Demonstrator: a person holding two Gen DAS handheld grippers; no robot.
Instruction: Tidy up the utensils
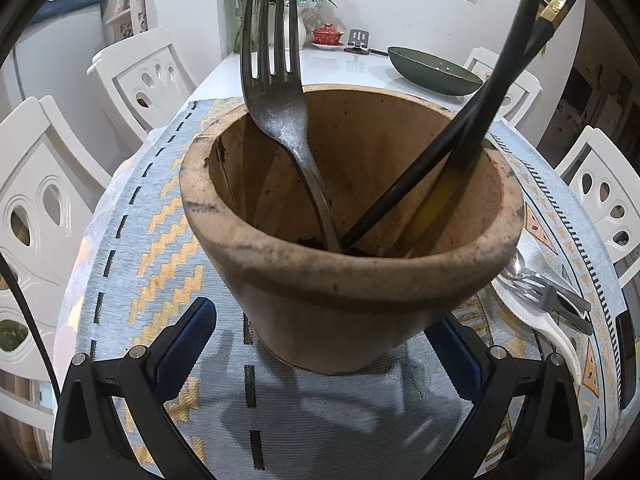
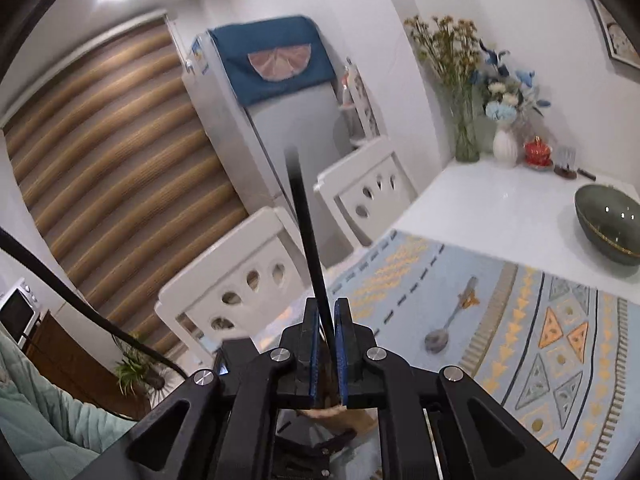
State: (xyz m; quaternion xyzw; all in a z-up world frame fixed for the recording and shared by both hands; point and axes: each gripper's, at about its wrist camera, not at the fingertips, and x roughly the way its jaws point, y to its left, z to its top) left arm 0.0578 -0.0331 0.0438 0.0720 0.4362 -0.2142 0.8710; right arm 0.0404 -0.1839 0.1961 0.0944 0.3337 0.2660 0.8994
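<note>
A brown clay pot (image 1: 360, 280) stands on the patterned mat (image 1: 132, 240). It holds a metal fork (image 1: 276, 92) with tines up and a black chopstick with a gold band (image 1: 556, 8). A second thin black chopstick (image 1: 460, 132) slants out of the pot toward the top right. My left gripper (image 1: 326, 316) is open, its blue pads (image 1: 192, 332) on either side of the pot's base, with a gap on the left side. My right gripper (image 2: 327, 320) is shut on a black chopstick (image 2: 304, 220) that points up past the pads.
More forks and a white spoon (image 1: 540, 292) lie right of the pot. A metal spoon (image 2: 440, 336) lies on the mat. A green bowl (image 2: 608, 224) and vases (image 2: 504, 144) sit at the table's far end. White chairs (image 2: 240, 276) line the left side. A person's sleeve (image 2: 40, 420) shows lower left.
</note>
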